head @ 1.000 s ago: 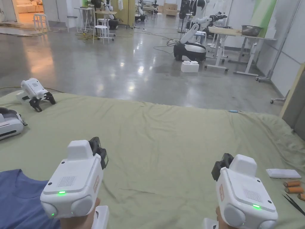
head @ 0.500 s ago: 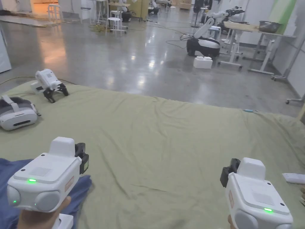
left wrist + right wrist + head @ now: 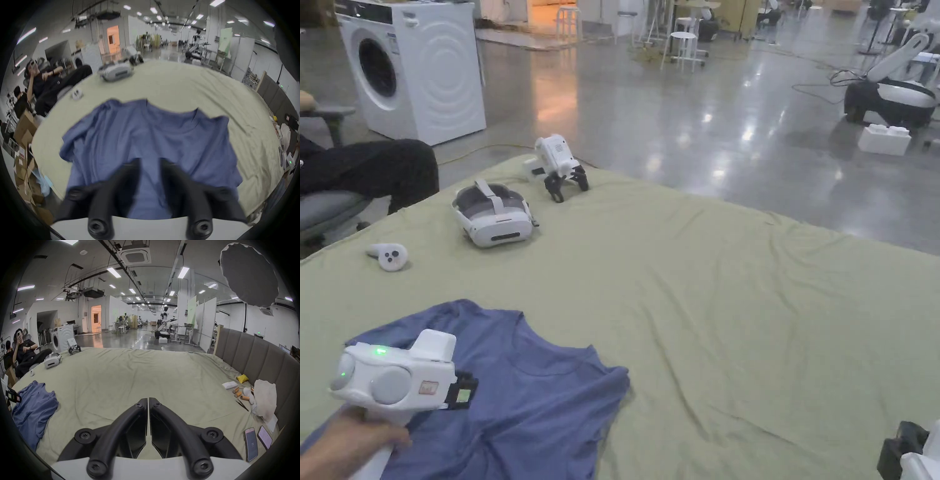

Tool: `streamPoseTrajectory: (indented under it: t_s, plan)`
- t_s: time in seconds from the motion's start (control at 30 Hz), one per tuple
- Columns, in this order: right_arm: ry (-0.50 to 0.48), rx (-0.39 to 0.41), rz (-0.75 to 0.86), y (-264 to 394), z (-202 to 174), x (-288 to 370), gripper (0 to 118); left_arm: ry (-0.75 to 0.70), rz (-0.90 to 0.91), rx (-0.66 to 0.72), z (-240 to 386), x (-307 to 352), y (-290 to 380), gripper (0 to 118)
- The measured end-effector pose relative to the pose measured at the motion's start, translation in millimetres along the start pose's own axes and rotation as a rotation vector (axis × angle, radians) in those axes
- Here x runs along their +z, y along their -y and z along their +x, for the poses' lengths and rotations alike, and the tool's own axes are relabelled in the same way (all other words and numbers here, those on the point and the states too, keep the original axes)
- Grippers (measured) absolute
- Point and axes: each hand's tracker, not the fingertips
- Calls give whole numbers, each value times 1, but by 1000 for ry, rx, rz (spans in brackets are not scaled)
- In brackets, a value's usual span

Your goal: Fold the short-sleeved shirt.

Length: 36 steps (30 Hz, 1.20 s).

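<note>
A blue short-sleeved shirt (image 3: 550,400) lies crumpled at the near left of the green bed sheet (image 3: 737,300), its collar towards the far side. A hand holds my left gripper (image 3: 464,395) just over the shirt's left part. In the left gripper view the shirt (image 3: 162,134) spreads out ahead, and the left gripper (image 3: 151,162) is open with blue cloth showing in the gap, untouched by either jaw. My right gripper (image 3: 148,400) is shut and empty above bare sheet, with the shirt (image 3: 32,408) far to its left. The head view catches the right gripper (image 3: 900,450) at the bottom right corner.
A white headset (image 3: 492,215), a small controller (image 3: 390,256) and a spare gripper (image 3: 559,162) lie at the sheet's far left. A washing machine (image 3: 419,69) and a seated person's leg (image 3: 369,169) are beyond. Two phones (image 3: 251,446) and small items lie by the padded headboard (image 3: 259,356).
The head camera has swung left, bringing the shirt, headset and washing machine into view. My left gripper has moved left and now hovers over the shirt.
</note>
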Motion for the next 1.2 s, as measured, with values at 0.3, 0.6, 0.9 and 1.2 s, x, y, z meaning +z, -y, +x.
streamPoseTrajectory:
  t_s: [0.3, 0.6, 0.9, 1.2]
  plan:
    - [-16, 51, -59, 11, -18, -12, 2, 9, -150, -91, 41, -34, 30, 84]
    - [-32, 62, -76, 17, -27, -13, 2, -55, -60, -179, 62, -15, 44, 0]
    - [-35, 55, -73, 16, -24, -9, 2, -15, 216, 10, -13, -33, 33, 0]
    - [-39, 26, -26, 2, -14, 0, 2, -19, 510, 66, 0, 76, 3, 0]
